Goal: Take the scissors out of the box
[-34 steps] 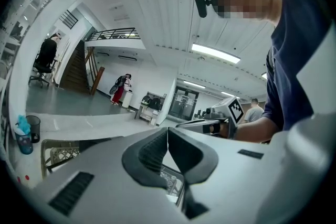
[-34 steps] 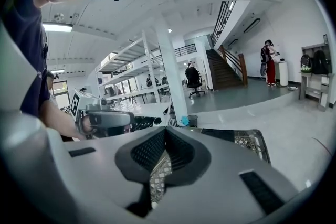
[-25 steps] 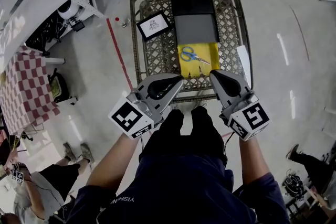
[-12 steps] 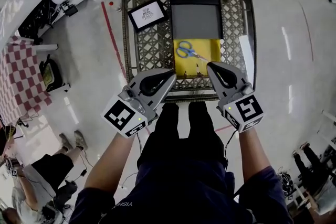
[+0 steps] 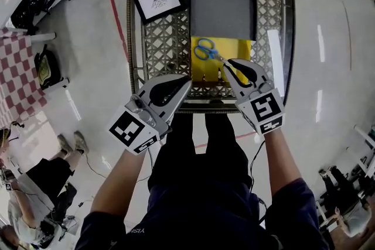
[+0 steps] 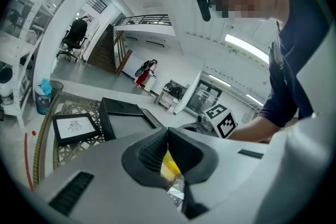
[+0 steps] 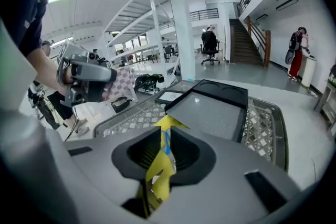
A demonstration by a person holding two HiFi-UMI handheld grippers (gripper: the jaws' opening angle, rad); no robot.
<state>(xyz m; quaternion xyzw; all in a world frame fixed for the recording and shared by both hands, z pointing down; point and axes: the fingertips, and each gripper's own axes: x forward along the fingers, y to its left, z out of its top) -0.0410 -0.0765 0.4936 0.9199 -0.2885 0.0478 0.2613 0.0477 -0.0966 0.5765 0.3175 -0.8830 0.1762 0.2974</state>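
1. Yellow cloth (image 5: 239, 47) in the wire box (image 5: 164, 44) bears the blue scissors (image 5: 205, 50), just ahead of the right gripper (image 5: 227, 62).
2. Its 2 jaws are opening with a narrow gap. Nothing is gripped, and cloth and scissors show through the gap.
3. Left gripper (image 5: 186, 80) has its jaws closed and empty. It hovers beside the right one, scissors ahead to its right.

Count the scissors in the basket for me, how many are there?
1. The blue-handled scissors lie in the yellow box at the near end of the wire basket. More could be hidden under the grey case behind it.
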